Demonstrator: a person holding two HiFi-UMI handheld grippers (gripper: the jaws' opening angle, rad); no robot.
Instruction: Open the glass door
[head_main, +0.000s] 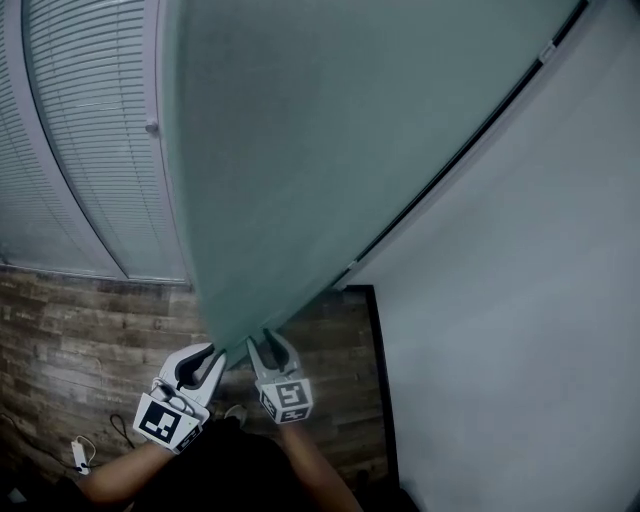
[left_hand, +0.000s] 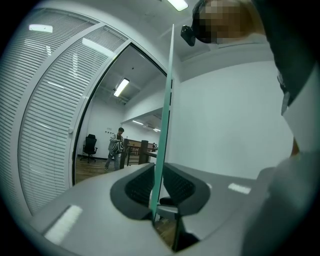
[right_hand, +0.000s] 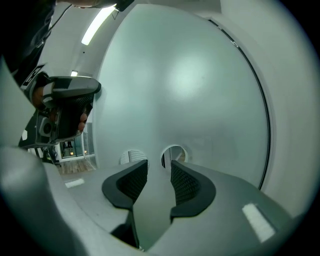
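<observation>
The frosted glass door (head_main: 330, 150) stands ajar, its free edge coming down to my two grippers. In the left gripper view the thin green edge of the door (left_hand: 165, 100) runs upright between the jaws of my left gripper (left_hand: 159, 172), and the pads close against it on both sides. My left gripper (head_main: 215, 355) sits on that edge in the head view. My right gripper (head_main: 268, 342) is just to its right, open, pointing at the frosted face of the door (right_hand: 190, 90). Nothing lies between the right gripper's (right_hand: 160, 167) jaws. Two round openings (right_hand: 174, 152) show in the glass ahead of them.
A curved wall with white blinds (head_main: 90, 130) stands to the left, a plain white wall (head_main: 520, 300) to the right. The black door frame strip (head_main: 378, 380) meets the wooden floor (head_main: 80, 330). Through the doorway a person (left_hand: 116, 147) stands far off near an office chair (left_hand: 90, 146).
</observation>
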